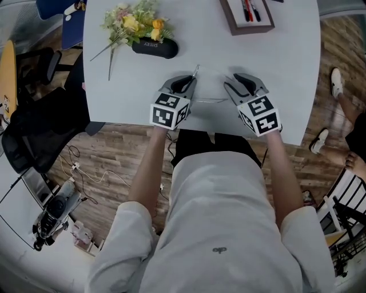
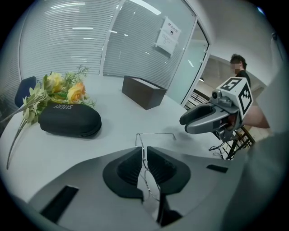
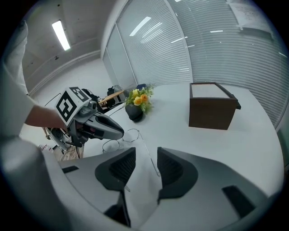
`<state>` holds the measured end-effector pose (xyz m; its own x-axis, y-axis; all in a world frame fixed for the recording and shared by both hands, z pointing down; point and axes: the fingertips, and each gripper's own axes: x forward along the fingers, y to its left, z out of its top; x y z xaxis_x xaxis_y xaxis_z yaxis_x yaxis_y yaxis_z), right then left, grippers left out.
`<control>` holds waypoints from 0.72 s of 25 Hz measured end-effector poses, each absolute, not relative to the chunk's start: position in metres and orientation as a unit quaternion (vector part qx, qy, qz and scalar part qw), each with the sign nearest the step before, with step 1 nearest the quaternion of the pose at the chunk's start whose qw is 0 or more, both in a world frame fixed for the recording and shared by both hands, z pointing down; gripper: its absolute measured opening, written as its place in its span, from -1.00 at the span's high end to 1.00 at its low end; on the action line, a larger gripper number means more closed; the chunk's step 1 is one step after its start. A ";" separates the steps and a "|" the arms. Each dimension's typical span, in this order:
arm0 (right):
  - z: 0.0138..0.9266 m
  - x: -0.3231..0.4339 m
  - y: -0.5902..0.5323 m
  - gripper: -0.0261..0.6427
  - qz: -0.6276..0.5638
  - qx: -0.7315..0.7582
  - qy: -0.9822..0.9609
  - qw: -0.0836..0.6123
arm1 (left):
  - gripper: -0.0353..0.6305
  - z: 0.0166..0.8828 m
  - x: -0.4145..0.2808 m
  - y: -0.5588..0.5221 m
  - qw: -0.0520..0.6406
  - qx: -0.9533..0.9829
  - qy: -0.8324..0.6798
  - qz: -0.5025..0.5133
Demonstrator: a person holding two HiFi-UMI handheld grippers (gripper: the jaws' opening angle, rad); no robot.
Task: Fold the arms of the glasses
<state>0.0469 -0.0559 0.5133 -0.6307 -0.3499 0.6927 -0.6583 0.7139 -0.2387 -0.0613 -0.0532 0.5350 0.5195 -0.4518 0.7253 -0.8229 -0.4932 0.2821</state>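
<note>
Thin wire-framed glasses [image 1: 209, 101] lie on the white table [image 1: 131, 86], between my two grippers and near the front edge. In the left gripper view my left gripper [image 2: 144, 151] has its jaws narrowly apart around the glasses [image 2: 145, 159]; the rim runs through the gap and a slit still shows beside the wire. One lens loop hangs below the pads. My right gripper [image 3: 145, 155] stands open, with one glasses arm [image 3: 147, 149] lying on the table between its jaws, untouched. Each gripper shows in the other's view: the right gripper [image 2: 201, 121] and the left gripper [image 3: 106, 128].
A black glasses case [image 1: 154, 47] and a bunch of artificial flowers [image 1: 134, 23] lie at the back left. At the back right stands a brown box [image 1: 247, 16] with pens in it. The table's front edge runs just below my grippers. A person [image 2: 238, 67] stands beyond the table.
</note>
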 end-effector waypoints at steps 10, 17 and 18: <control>0.540 0.043 -0.057 0.63 0.226 0.297 -0.856 0.357 | 0.79 0.538 -0.061 -0.052 0.314 0.818 -0.379 0.298; 0.551 0.042 -0.057 0.70 0.222 0.292 -0.849 0.381 | 0.80 0.539 -0.058 -0.053 0.322 0.821 -0.370 0.292; 0.551 0.042 -0.056 0.73 0.222 0.292 -0.848 0.382 | 0.80 0.539 -0.057 -0.053 0.324 0.821 -0.369 0.290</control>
